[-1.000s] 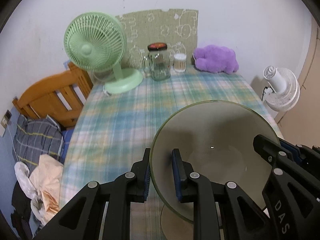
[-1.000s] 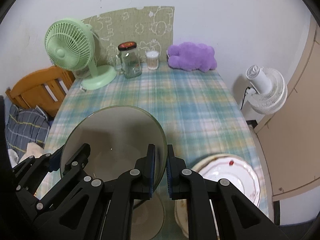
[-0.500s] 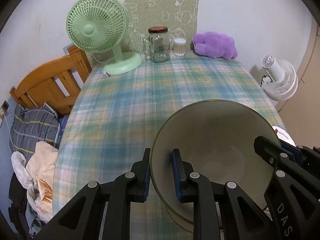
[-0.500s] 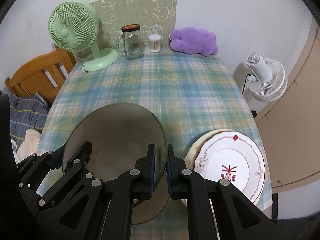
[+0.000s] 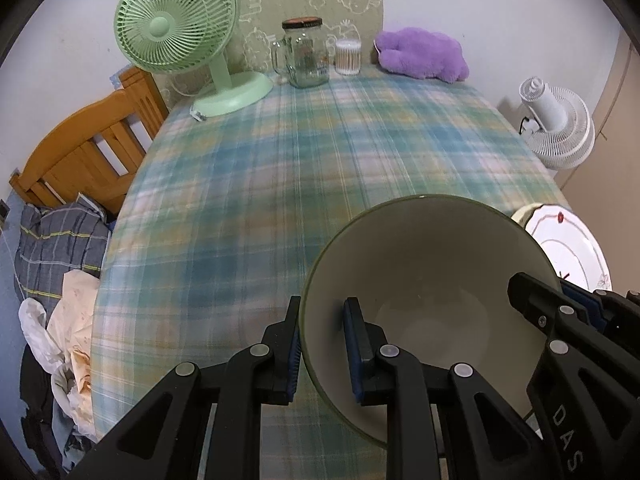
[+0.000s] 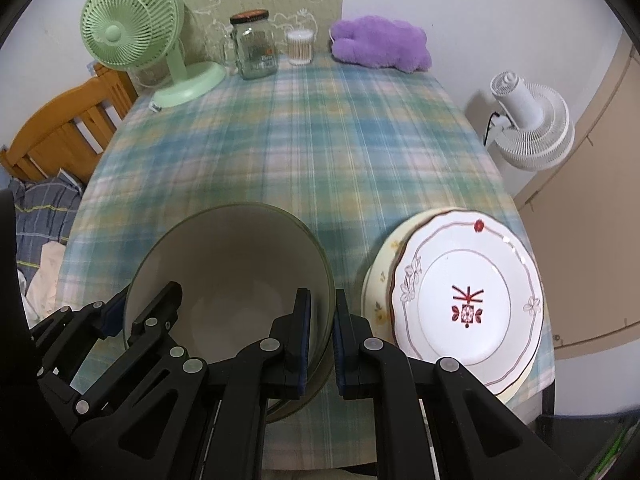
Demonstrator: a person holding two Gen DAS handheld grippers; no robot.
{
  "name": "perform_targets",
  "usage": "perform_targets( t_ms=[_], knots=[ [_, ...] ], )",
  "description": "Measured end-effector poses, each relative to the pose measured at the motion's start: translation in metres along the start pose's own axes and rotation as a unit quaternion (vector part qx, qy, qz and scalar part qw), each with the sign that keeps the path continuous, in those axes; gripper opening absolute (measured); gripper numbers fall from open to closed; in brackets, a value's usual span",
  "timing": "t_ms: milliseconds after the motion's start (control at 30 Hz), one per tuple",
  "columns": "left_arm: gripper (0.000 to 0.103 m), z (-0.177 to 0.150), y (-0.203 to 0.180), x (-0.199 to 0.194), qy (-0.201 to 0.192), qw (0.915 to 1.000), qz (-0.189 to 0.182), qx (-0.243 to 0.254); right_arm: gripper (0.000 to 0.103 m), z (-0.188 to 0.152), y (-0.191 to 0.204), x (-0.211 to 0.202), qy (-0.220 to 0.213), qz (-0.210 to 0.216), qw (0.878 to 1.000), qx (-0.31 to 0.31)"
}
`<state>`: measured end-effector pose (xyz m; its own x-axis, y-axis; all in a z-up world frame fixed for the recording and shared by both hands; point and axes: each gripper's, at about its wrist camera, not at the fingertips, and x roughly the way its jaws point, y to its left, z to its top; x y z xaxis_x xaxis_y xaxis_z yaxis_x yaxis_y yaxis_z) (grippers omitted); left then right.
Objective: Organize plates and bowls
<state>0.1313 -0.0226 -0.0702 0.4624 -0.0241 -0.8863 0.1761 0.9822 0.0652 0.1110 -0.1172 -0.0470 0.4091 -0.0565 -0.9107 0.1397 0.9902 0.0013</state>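
**Both grippers clamp one bowl over the checked table**

The bowl is round and deep, smooth and glazed, pale grey-cream inside with a thin olive-green rim. The left gripper pinches the bowl's left wall, one blue-padded finger inside and one outside; the right gripper pinches the opposite wall the same way. Both sets of black plastic fingers are narrow, closed on the rim. The bowl sits at the near end of the table; whether its base touches the cloth cannot be told.

The table is oval-looking through the lens and covered in a soft cloth checked in blue, green and cream. Just right of the bowl lies a stack of plates: a glossy white scalloped one with a red flower motif on top of a cream one.

At the far edge stand a mint-green plastic fan, a clear glass jar with a dark lid, a small tub of cotton swabs and a fluffy purple plush toy. A wooden chair is to the left, a white fan on the right.
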Motion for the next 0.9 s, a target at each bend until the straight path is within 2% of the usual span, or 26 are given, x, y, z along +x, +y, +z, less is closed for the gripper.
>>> perform_targets(
  t_ms=[100,600,700,767,900],
  knots=[
    [0.017,-0.002,-0.002,0.005,0.009,0.9999,-0.004,0.001,0.013,-0.002,-0.001,0.006,0.005,-0.003,1.0,-0.001],
    [0.018,-0.011,-0.007,0.003,0.002,0.9994,-0.001,0.035,0.013,-0.006,-0.005,0.007,0.009,0.005,1.0,0.007],
    [0.025,-0.012,-0.005,0.002,0.002,0.9996,-0.012,0.027,0.013,-0.008,-0.008,0.006,0.01,0.015,1.0,0.016],
    [0.035,-0.012,-0.005,-0.002,-0.004,0.9996,-0.018,0.022,0.013,-0.008,-0.011,0.004,0.009,0.023,0.999,0.021],
    [0.048,-0.01,-0.002,-0.008,-0.011,0.9992,-0.035,0.013,0.013,-0.009,-0.015,-0.002,0.004,0.034,0.999,0.029]
  ],
)
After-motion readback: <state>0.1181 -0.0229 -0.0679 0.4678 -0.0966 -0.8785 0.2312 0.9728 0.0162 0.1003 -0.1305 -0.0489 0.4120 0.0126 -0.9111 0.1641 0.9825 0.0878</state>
